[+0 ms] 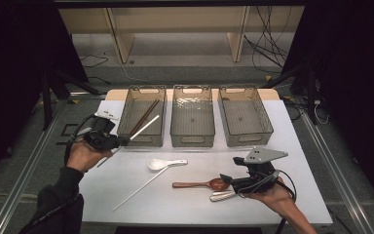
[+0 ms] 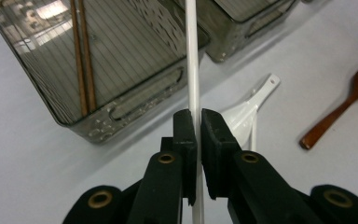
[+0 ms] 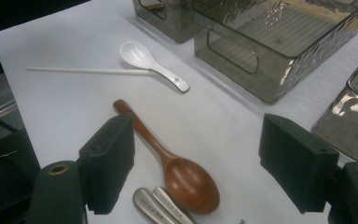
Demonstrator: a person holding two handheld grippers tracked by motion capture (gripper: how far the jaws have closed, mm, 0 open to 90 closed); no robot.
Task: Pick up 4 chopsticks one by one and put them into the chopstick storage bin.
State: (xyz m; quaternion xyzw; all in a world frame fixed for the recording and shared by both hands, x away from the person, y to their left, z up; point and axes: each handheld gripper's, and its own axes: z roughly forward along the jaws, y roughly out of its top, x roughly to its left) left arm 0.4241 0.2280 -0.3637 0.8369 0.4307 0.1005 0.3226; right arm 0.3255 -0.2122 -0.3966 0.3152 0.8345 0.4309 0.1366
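Two hand-held grippers over the table, one clamped, one spread.

The left gripper (image 1: 122, 141) sits in the person's left hand (image 1: 85, 153), just in front of the left bin (image 1: 141, 117), pointing toward its near wall; its jaws are pressed together on a white chopstick (image 2: 193, 74) that runs up between the pads. A dark sleeve covers that forearm. The right gripper (image 1: 226, 181) rests in the right hand (image 1: 270, 195), well to the right of that bin and nearer the person, pointing left, low over the table, its jaws standing wide apart with nothing between them.
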